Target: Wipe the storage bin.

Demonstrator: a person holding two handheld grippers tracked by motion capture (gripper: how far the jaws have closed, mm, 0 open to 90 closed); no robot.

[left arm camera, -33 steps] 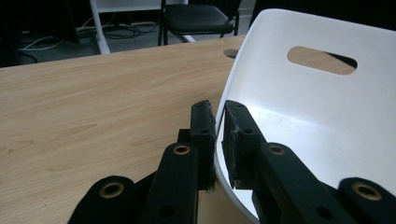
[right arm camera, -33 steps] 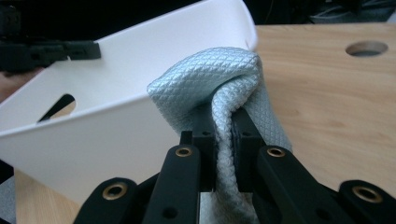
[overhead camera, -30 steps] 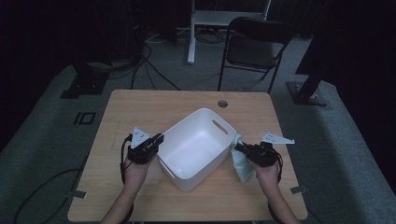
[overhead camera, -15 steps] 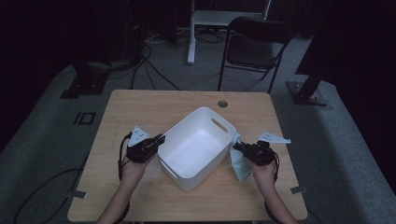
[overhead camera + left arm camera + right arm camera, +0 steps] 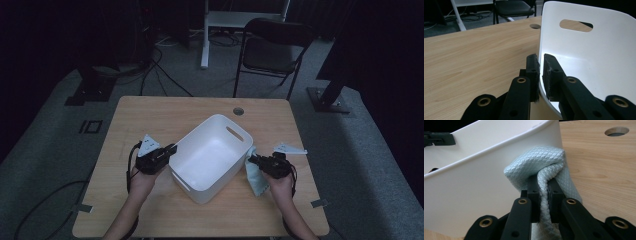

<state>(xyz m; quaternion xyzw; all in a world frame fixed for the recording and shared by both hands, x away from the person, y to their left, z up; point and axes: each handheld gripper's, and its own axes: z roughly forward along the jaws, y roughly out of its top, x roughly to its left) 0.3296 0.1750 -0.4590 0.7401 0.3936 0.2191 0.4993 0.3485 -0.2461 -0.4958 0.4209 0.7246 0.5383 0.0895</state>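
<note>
**Cloth hand edges toward the tub wall**

Barely anything has shifted since a second ago: the right gripper [image 5: 256, 162] has crept a touch nearer the white plastic tub [image 5: 212, 152], while the left gripper [image 5: 170, 149] has held its place on the opposite rim. That left pair is pressed on the tub's wall, one jaw outside, one inside, steadying it on the wooden table [image 5: 165, 112].

On the right, the jaws pinch a bunched pale-blue cloth [image 5: 254, 175], its tail hanging down to the tabletop. The relation that matters: the cloth sits outside the tub, right against its wall and below the rim, so it must rise up and over to get in.

From the right gripper view the cloth [image 5: 541, 167] bulges beside the tub's outer wall [image 5: 474, 192]; whether it presses there I can't quite call. From the left gripper view comes the handle slot [image 5: 576, 25] on the far wall.
</note>
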